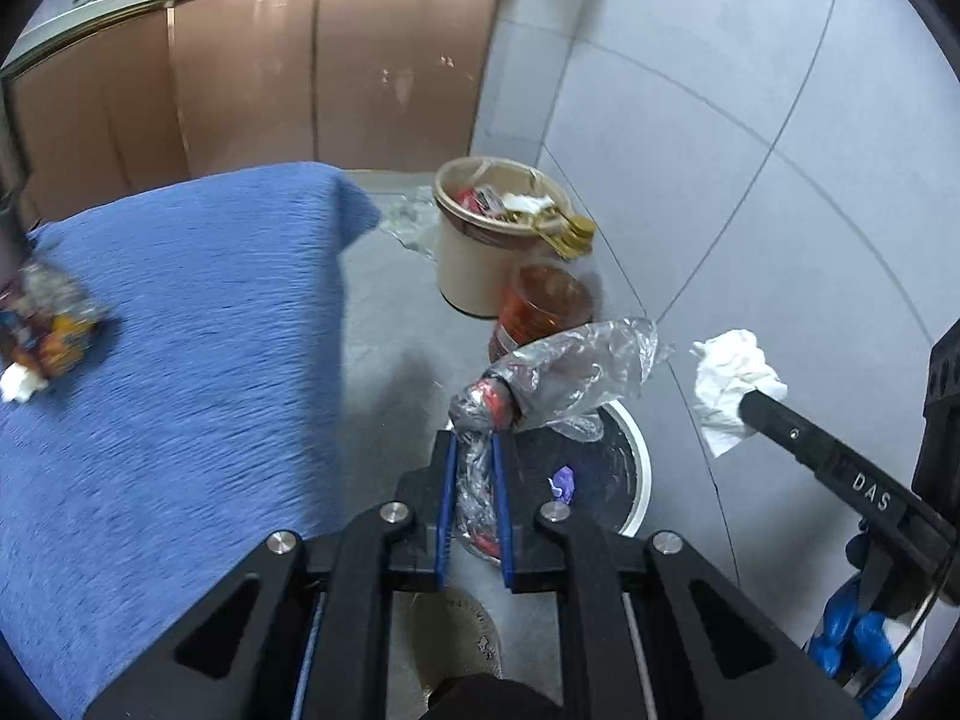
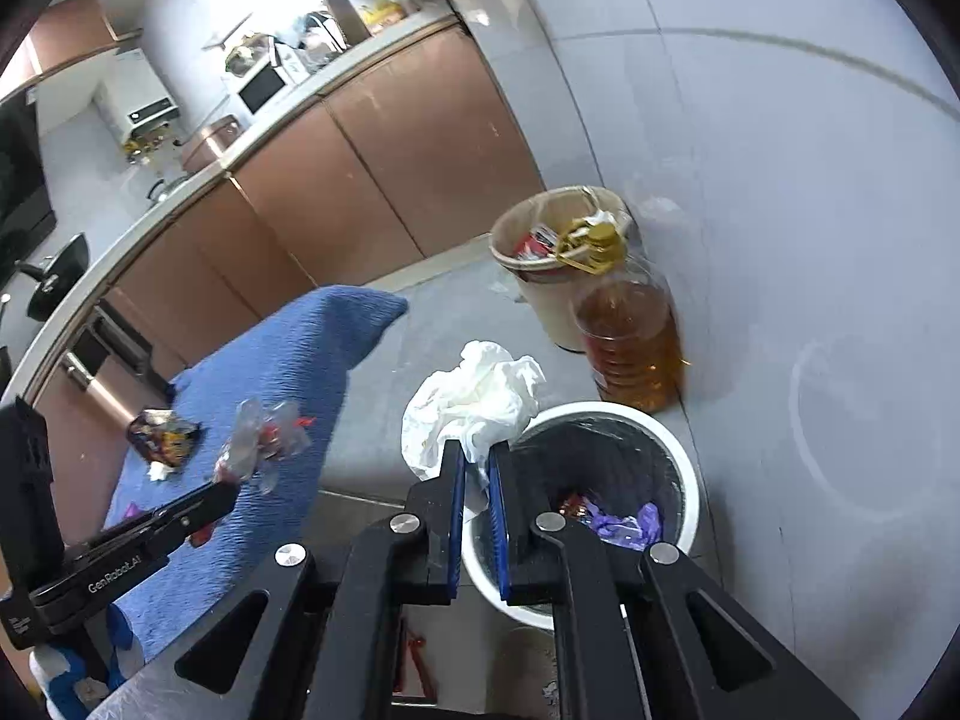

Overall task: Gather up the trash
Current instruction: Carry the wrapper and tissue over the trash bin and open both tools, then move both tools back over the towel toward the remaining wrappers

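My left gripper [image 1: 475,444] is shut on a crumpled clear plastic wrapper [image 1: 564,372] with red print and holds it above the white trash bin [image 1: 637,468]. My right gripper [image 2: 477,456] is shut on a crumpled white tissue [image 2: 474,402], at the left rim of the same bin [image 2: 684,468], which has a black liner and some purple wrappers inside. In the left wrist view the tissue [image 1: 732,378] hangs to the right of the bin. In the right wrist view the plastic wrapper [image 2: 264,438] is held over the blue cloth.
A table under a blue cloth [image 1: 180,360] carries a colourful snack wrapper [image 1: 48,330] and a white scrap. A beige bin [image 1: 480,252] full of trash and a large bottle of amber oil [image 2: 630,342] stand on the grey floor by brown cabinets [image 1: 240,78].
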### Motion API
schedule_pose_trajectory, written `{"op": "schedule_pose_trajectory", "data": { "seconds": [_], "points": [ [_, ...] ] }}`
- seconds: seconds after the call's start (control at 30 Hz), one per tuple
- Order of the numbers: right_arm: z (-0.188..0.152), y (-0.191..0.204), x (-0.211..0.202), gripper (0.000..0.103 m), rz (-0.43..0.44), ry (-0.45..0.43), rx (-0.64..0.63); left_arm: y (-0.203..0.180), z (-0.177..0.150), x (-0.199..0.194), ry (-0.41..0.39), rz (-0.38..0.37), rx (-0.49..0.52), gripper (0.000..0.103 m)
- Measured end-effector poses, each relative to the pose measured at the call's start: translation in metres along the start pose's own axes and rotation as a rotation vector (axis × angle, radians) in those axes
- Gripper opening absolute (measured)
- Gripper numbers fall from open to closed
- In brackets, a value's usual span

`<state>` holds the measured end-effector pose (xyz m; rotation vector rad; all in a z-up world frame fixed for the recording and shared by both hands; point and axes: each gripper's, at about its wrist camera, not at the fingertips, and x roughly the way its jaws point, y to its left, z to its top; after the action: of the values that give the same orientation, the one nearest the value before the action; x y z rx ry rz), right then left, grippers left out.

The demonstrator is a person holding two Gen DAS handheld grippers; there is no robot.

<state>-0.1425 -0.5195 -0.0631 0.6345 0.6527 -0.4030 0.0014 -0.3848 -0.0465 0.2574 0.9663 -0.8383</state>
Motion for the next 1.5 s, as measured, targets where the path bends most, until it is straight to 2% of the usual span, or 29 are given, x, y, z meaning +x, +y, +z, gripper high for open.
{"op": "schedule_pose_trajectory", "data": {
  "seconds": [0.17,0.3,0.43,0.53,0.57,0.6,0.83,1.0,1.2,1.27,1.33,1.5],
  "points": [
    [0.0,-0.014,0.015,0.011,-0.031,0.028,0.021,-0.017,0.006,0.034,0.048,-0.008,0.025,0.012],
    [0.0,-0.025,0.023,0.011,-0.051,0.045,0.041,-0.027,0.012,0.058,0.095,-0.087,0.021,0.013],
    [-0.002,-0.033,0.022,0.028,-0.07,0.046,0.063,-0.032,0.011,0.063,0.11,-0.126,0.021,0.014],
    [-0.002,-0.034,0.017,0.036,-0.085,0.038,0.071,-0.031,0.011,0.058,0.096,-0.128,0.014,0.029],
    [-0.002,-0.033,0.015,0.041,-0.088,0.035,0.071,-0.03,0.011,0.054,0.091,-0.128,0.008,0.037],
    [-0.002,-0.031,0.012,0.043,-0.09,0.031,0.068,-0.027,0.011,0.049,0.08,-0.131,-0.001,0.038],
    [0.0,-0.009,-0.002,0.053,-0.093,0.003,0.02,-0.019,0.01,0.021,0.031,-0.14,-0.012,0.038],
    [0.003,0.011,-0.018,0.064,-0.099,-0.03,-0.025,-0.009,0.004,-0.012,-0.052,-0.092,-0.005,0.038],
    [0.006,0.041,-0.048,0.088,-0.078,-0.1,-0.076,0.009,-0.004,-0.056,-0.172,-0.051,-0.021,0.038],
    [0.007,0.05,-0.056,0.098,-0.07,-0.124,-0.092,0.014,-0.009,-0.07,-0.185,-0.046,-0.02,0.038],
    [0.009,0.06,-0.069,0.103,-0.054,-0.158,-0.106,0.021,-0.015,-0.084,-0.188,-0.04,-0.02,0.038],
    [0.014,0.083,-0.097,0.103,0.007,-0.245,-0.14,0.051,-0.037,-0.118,-0.235,-0.008,-0.07,0.038]
  ]
}}
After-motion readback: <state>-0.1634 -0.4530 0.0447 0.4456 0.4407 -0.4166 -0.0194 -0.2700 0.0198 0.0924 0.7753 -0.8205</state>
